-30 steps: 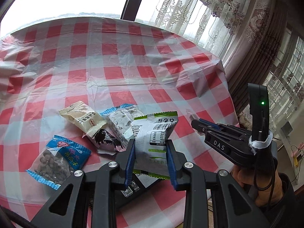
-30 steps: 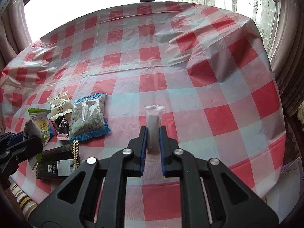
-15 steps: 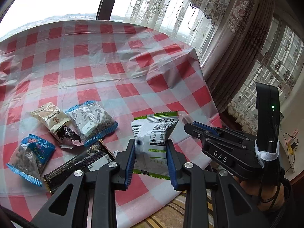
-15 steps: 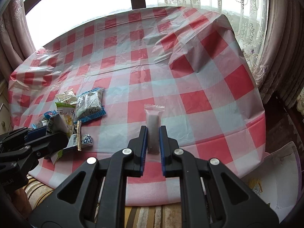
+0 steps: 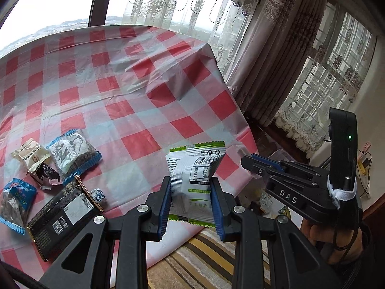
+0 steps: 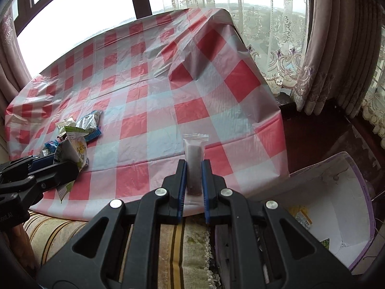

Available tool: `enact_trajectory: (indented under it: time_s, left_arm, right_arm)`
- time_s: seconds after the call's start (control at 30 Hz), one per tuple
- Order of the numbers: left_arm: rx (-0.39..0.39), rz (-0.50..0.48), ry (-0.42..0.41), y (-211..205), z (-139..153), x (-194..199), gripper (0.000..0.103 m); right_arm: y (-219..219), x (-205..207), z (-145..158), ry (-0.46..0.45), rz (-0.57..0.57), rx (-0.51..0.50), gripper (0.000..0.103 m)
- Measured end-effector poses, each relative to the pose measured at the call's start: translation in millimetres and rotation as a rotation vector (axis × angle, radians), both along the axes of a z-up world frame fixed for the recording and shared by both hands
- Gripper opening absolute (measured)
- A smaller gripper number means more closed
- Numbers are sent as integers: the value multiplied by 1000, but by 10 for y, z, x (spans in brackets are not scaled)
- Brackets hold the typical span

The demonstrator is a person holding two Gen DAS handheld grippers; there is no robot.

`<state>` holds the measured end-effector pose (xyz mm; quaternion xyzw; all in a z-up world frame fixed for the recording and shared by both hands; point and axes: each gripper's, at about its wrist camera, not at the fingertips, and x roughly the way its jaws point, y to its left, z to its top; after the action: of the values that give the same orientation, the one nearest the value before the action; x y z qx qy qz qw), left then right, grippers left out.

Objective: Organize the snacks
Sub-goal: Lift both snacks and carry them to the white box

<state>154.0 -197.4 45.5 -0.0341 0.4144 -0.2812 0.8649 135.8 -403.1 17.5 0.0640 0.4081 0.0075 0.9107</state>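
On the checked bench (image 5: 134, 110), at its left, lie six loose snack packets (image 5: 72, 154). Right of them, the left hand-held gripper (image 5: 191, 202) clamps one white-and-green packet (image 5: 196, 168). Further right, the right hand-held gripper (image 6: 193, 180) pinches one slim clear sachet (image 6: 194, 159) above an open white box (image 6: 336, 207) containing scattered wrappers.

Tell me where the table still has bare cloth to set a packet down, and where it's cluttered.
Free: most of the checked tablecloth, from the window side to the right edge, and the near strip right of the black bar. Crowded: the near left corner, where the blue-edged packet, the beige packet and the blue bag lie close together.
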Motion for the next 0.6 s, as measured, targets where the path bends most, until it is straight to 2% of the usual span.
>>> enact_trajectory:
  time_s: [0.3,0.6]
  left_arm:
    - [30,-121,19,-524,-26,-108,32]
    - [94,-310,27,-1147,-40,-385,32]
  right_arm:
    - [-679,-260,-100,32,-127,-4,15]
    - [-1303,-641,-176,56,-258,-18,15]
